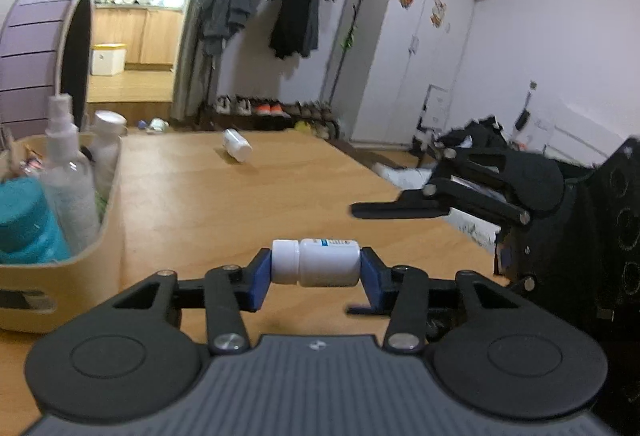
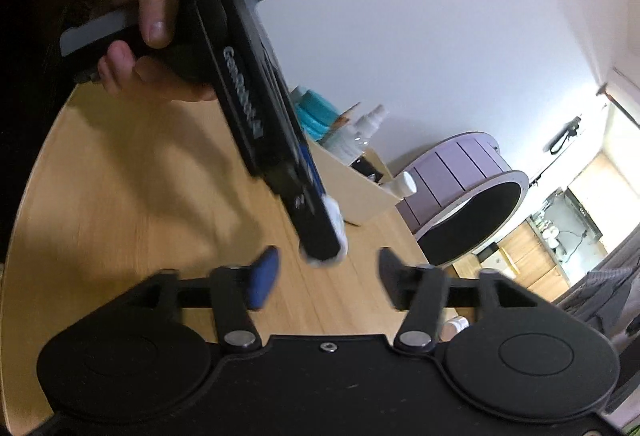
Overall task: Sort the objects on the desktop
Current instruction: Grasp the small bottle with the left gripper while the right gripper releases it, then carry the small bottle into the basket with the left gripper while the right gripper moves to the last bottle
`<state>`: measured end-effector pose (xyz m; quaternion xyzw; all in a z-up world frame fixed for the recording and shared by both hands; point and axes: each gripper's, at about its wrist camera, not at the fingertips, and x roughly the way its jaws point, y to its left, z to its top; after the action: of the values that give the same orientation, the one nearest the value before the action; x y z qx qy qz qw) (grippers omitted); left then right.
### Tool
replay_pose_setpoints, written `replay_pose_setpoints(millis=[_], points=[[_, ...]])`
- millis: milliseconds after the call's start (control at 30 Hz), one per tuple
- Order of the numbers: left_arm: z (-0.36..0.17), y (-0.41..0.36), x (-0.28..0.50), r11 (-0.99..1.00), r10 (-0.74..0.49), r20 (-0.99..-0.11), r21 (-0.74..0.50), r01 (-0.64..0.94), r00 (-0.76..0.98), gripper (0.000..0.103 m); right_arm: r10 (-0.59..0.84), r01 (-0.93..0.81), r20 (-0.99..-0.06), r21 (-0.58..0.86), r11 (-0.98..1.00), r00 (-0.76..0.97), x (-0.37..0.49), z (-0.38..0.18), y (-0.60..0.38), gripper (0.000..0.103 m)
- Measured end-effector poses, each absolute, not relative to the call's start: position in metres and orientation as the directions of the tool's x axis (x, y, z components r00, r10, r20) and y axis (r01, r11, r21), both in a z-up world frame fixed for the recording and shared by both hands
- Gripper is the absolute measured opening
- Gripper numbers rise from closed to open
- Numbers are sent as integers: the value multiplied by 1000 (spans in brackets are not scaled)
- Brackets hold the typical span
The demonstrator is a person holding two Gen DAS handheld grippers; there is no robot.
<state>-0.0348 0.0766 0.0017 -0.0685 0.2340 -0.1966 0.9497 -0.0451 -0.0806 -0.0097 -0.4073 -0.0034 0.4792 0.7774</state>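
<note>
A small white pill bottle (image 1: 316, 262) is pinched end to end in the left gripper (image 1: 316, 268), cap against one blue pad, base against the other, and is carried clear of the wooden table (image 1: 240, 204). The bottle is judged light, rigid and smooth-walled; held by its ends it could pivot or squirt out if the squeeze slackens, so a hold across the round body would be judged surer. The right gripper (image 2: 326, 276) is seen spread wide with nothing between its fingers, close beside the left one. A beige bin (image 1: 112, 220) stands at the table's left and already holds a teal container (image 1: 28, 228), a clear spray bottle (image 1: 70, 180) and a white capped bottle (image 1: 107, 144); little free room is seen inside, and the wall's rim must be cleared from above. A second white bottle (image 1: 238, 147) lies on its side near the far table edge, where it is judged apt to roll. Open tabletop is left between the bin and that bottle. The near table edge is curved in the right wrist view; the hand (image 2: 144, 28) on the left gripper's handle is seen there.
</note>
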Motion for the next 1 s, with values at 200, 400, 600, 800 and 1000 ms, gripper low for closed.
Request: replay_pose_setpoints(millis=[200,400,600,800,1000], points=[[20,97,-41,935,-340,-345,-226,275,875,46,781,-855,-391,-396,335,487,-9,3,-95,71],[46,124,-51,954,-241,-259,-242,178,935,46,792,-873,-368,-190,448,487,21,7,-106,87],[73,158,-47,959,-116,-228,-281,49,967,46,799,-850,-320,-38,526,509,41,11,-116,88],[91,184,-1,964,-39,-314,-262,-47,949,46,775,-799,-297,57,598,559,63,12,-123,90],[90,209,49,963,9,-429,-241,-124,903,47,761,-775,-298,93,625,577,74,11,-124,92]])
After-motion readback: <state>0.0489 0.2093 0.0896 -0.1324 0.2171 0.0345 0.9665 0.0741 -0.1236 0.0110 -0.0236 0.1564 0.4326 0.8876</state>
